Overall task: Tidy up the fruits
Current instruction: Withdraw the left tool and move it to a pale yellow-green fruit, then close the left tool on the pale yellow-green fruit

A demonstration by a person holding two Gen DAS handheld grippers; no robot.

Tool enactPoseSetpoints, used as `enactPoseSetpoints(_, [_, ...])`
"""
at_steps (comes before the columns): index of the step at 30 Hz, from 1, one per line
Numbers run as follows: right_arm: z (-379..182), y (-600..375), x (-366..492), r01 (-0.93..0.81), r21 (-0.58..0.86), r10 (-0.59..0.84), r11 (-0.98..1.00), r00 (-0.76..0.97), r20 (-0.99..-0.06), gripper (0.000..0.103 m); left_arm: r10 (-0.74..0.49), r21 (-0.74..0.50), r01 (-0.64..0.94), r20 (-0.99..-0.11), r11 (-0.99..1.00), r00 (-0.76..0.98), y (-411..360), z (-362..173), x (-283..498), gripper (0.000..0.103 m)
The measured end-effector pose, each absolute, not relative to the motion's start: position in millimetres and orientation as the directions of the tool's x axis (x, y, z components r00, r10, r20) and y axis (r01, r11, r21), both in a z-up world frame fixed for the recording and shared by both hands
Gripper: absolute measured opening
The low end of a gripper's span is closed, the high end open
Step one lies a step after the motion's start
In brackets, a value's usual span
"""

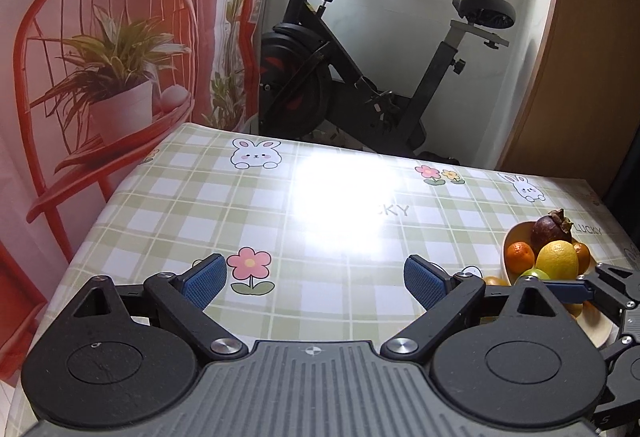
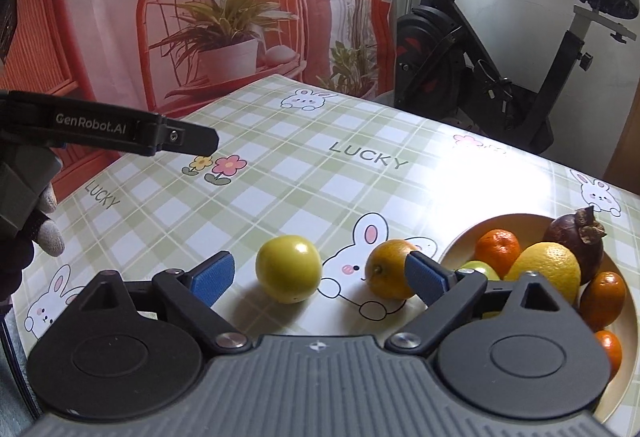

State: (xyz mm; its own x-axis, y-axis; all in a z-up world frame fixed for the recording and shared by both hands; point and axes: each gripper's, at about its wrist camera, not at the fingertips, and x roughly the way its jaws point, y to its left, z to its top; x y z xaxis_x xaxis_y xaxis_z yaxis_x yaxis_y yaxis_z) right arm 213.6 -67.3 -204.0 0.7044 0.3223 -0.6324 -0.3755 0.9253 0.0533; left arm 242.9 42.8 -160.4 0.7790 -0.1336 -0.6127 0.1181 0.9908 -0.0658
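Observation:
A cream bowl (image 2: 460, 241) at the right of the table holds a lemon (image 2: 548, 269), a dark mangosteen (image 2: 576, 237), several small oranges and a green fruit (image 2: 480, 269). On the cloth beside it lie a yellow-green apple (image 2: 289, 269) and an orange (image 2: 388, 269). My right gripper (image 2: 320, 277) is open and low over the table, with the apple between its blue pads and the orange just behind the right pad (image 2: 424, 277). My left gripper (image 1: 316, 281) is open over bare cloth, nothing between its fingers. The bowl (image 1: 516, 233) shows at that view's right edge.
The table carries a green plaid cloth (image 2: 320, 189) with rabbits and flowers. The left gripper's finger (image 2: 176, 139) and a gloved hand (image 2: 50, 233) reach in from the left in the right wrist view. An exercise bike (image 1: 360, 77) and a printed curtain (image 1: 120, 37) stand behind the table.

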Motion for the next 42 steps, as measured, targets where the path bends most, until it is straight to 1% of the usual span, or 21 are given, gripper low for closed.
enactPoseSetpoints(2, [-208.4,-62.9,215.0,-0.391,0.060,0.336,0.918,0.689,-0.642,0.094,-0.166,-0.089,0.142,-0.607,0.986,0.777,43.9,-164.7,243.6,0.093])
enactPoseSetpoints(5, [-214.1,-57.2,217.0,-0.404,0.070,0.349,0.912,0.674,-0.652,0.093,-0.228,-0.141,0.179,-0.602,0.974,0.766,45.2,-170.9,243.1,0.087])
enactPoseSetpoints(6, [-214.7,-56.3,217.4,-0.407,0.075,0.353,0.910,0.670,-0.653,0.090,-0.233,-0.137,0.188,-0.601,0.973,0.764,44.5,-172.4,242.7,0.084])
enactPoseSetpoints(8, [-217.2,-53.3,218.8,-0.416,0.078,0.359,0.906,0.660,-0.660,0.085,-0.236,-0.125,0.202,-0.599,0.971,0.765,42.5,-175.4,241.8,0.082])
enactPoseSetpoints(11, [-219.9,-50.3,220.1,-0.427,0.075,0.364,0.901,0.651,-0.666,0.082,-0.239,-0.122,0.210,-0.645,0.970,0.726,40.7,-179.7,247.0,0.082])
enactPoseSetpoints(13, [-221.4,-48.9,221.1,-0.429,0.072,0.363,0.901,0.649,-0.668,0.078,-0.246,-0.130,0.214,-0.655,0.968,0.715,41.3,-182.6,249.1,0.082])
enactPoseSetpoints(16, [-224.3,-47.2,223.8,-0.427,0.069,0.358,0.902,0.649,-0.672,0.070,-0.255,-0.136,0.223,-0.664,0.965,0.703,40.6,-186.5,251.1,0.083])
enactPoseSetpoints(18, [-226.2,-47.3,225.8,-0.420,0.067,0.351,0.905,0.649,-0.675,0.062,-0.239,-0.097,0.234,-0.660,0.967,0.713,36.2,-187.3,251.1,0.085])
enactPoseSetpoints(20, [-227.7,-46.6,227.4,-0.417,0.067,0.349,0.906,0.649,-0.676,0.059,-0.210,-0.070,0.220,-0.664,0.973,0.718,33.7,-187.9,252.5,0.089])
enactPoseSetpoints(21, [-228.1,-46.3,227.8,-0.418,0.068,0.349,0.906,0.648,-0.677,0.058,-0.205,-0.072,0.213,-0.671,0.974,0.713,33.4,-188.6,254.6,0.090])
enactPoseSetpoints(23, [-228.8,-45.6,228.6,-0.418,0.067,0.349,0.906,0.648,-0.677,0.058,-0.243,-0.100,0.241,-0.679,0.965,0.693,32.9,-191.0,256.7,0.089])
enactPoseSetpoints(26, [-230.1,-44.5,228.8,-0.417,0.068,0.349,0.906,0.646,-0.679,0.057,-0.250,-0.090,0.261,-0.689,0.961,0.681,27.5,-196.0,257.2,0.089])
enactPoseSetpoints(28, [-231.1,-44.4,229.1,-0.415,0.070,0.348,0.907,0.646,-0.680,0.057,-0.281,-0.113,0.283,-0.691,0.952,0.666,26.6,-199.5,257.4,0.089])
enactPoseSetpoints(29, [-231.5,-44.4,229.3,-0.414,0.071,0.348,0.908,0.646,-0.679,0.056,-0.288,-0.118,0.291,-0.692,0.950,0.662,25.7,-200.8,257.4,0.085])
enactPoseSetpoints(30, [-231.8,-44.7,229.3,-0.412,0.074,0.348,0.908,0.646,-0.679,0.056,-0.296,-0.119,0.301,-0.692,0.946,0.659,24.4,-202.0,257.3,0.076])
enactPoseSetpoints(32, [-232.6,-46.1,230.1,-0.409,0.078,0.348,0.909,0.646,-0.680,0.055,-0.338,-0.143,0.337,-0.689,0.930,0.641,21.3,-204.4,257.3,0.063])
enactPoseSetpoints(34, [-233.2,-47.6,230.6,-0.405,0.080,0.346,0.911,0.646,-0.680,0.054,-0.386,-0.178,0.373,-0.687,0.911,0.615,18.8,-206.3,257.3,0.062])
enactPoseSetpoints(40, [-235.3,-47.3,229.6,-0.395,0.087,0.344,0.915,0.648,-0.679,0.054,-0.465,-0.239,0.432,-0.689,0.870,0.556,4.7,-216.0,255.5,0.062])
enactPoseSetpoints(41, [-235.4,-46.9,229.4,-0.394,0.087,0.344,0.915,0.648,-0.679,0.053,-0.471,-0.245,0.434,-0.690,0.867,0.550,2.7,-217.8,255.7,0.059])
enactPoseSetpoints(42, [-235.4,-46.5,228.9,-0.394,0.086,0.343,0.915,0.649,-0.679,0.053,-0.474,-0.249,0.436,-0.694,0.865,0.542,1.6,-219.6,257.1,0.051])
